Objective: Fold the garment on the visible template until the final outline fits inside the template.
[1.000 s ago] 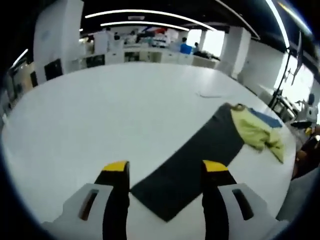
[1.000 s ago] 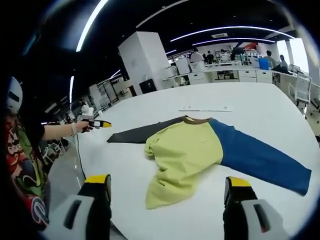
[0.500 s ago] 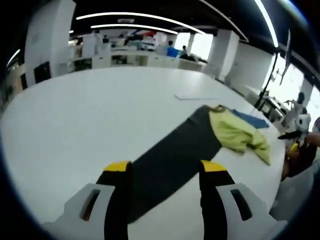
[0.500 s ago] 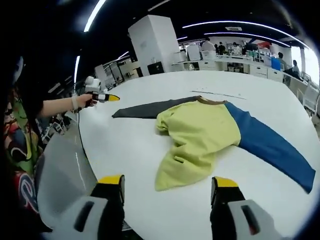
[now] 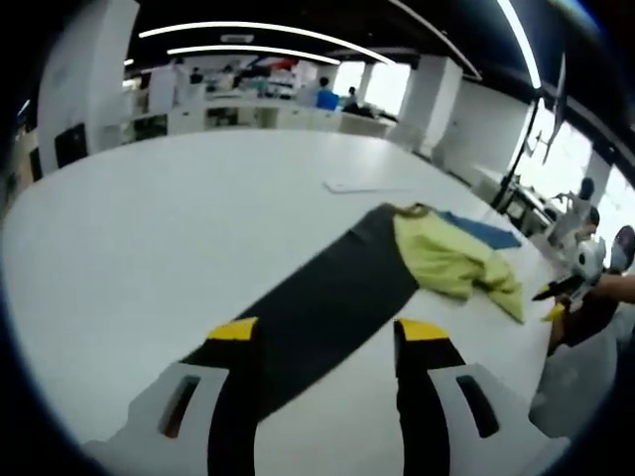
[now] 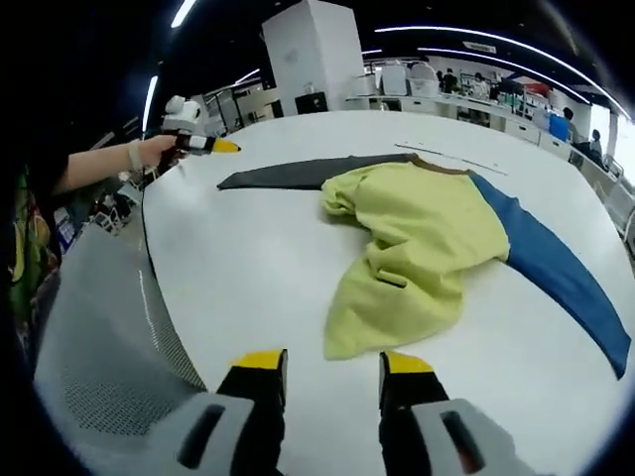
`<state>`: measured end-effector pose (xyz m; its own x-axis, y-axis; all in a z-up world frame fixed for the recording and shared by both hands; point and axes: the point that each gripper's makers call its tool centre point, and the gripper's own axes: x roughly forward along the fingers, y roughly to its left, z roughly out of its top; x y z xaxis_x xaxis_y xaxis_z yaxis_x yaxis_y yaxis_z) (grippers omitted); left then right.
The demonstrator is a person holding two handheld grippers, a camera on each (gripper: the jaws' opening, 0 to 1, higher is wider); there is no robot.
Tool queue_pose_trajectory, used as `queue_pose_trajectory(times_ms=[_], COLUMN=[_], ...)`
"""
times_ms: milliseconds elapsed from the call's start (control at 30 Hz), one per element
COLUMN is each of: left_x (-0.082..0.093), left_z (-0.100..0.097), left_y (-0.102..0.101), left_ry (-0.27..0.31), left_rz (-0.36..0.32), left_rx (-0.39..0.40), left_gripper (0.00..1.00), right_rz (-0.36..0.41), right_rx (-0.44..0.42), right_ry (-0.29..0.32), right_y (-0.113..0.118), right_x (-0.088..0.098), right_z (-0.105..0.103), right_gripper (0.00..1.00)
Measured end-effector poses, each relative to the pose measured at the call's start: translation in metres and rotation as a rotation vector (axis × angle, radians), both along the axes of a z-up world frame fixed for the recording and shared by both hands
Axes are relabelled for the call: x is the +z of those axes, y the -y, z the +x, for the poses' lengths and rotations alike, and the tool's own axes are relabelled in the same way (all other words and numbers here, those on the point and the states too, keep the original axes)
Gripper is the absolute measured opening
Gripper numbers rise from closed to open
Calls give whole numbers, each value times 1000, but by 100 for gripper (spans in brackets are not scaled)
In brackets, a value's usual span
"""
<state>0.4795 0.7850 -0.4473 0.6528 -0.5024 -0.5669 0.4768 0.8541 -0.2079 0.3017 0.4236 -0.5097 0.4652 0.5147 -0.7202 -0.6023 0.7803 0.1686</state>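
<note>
garment (image 6: pixel 427 238) spread on the white table (image 6: pixel 248 268), rumpled yellow body in the middle, dark grey sleeve (image 6: pixel 298 174) stretched flat to one side, blue sleeve (image 6: pixel 561 273) stretched to the other. brown collar at the garment's far edge, just short of a thin pale strip (image 6: pixel 451 157) lying on the table beyond it. yellow hem bunched and folded over toward the near table edge.

in the right gripper view, right tool (image 6: pixel 332 362) just short of the garment's yellow hem, yellow-tipped jaws narrowly parted, nothing between them; cannot tell whether touching cloth. left tool (image 6: pixel 203 144) far off past the cuff of the grey sleeve, carried in a person's hand (image 6: pixel 149 152) over the table edge. grey perforated panel (image 6: pixel 99 337) curving below the table rim, on the garment's grey-sleeve side.

in the left gripper view, left tool (image 5: pixel 317 332) above the cuff end of the grey sleeve (image 5: pixel 317 307), jaws wide apart with the sleeve running between them, released, gripping nothing. garment (image 5: pixel 451 263) lying away from the tool, yellow body beyond the grey sleeve, a sliver of blue sleeve (image 5: pixel 481 230) past it. right tool (image 5: pixel 556 290) at the far side of the garment, near the table edge. office desks and people in the background beyond the table (image 5: pixel 149 228).
</note>
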Motion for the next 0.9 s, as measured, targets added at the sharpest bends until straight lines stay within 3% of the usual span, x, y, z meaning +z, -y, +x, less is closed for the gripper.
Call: queue_pose_trajectory(times_ms=[233,433,567,900], left_x=[11,15,9,4], left_z=[-16,-29,-43,-65], left_y=[30,71,101,151], left_ry=[11,13,-13,-10], left_rz=[-37,-77,-74,-99], left_rx=[-59,-145,-240,-371], left_gripper=[49,50,52,64], right_rz=[-32,-57,-70,-114], right_rx=[-18,-10,-9,28], right_ry=[-8,14,27,77], right_y=[-3,-6,-6,-11], right_x=[-12,-15,-16,-20], right_z=[8,12,14,15], right_gripper=[24,22,21,19])
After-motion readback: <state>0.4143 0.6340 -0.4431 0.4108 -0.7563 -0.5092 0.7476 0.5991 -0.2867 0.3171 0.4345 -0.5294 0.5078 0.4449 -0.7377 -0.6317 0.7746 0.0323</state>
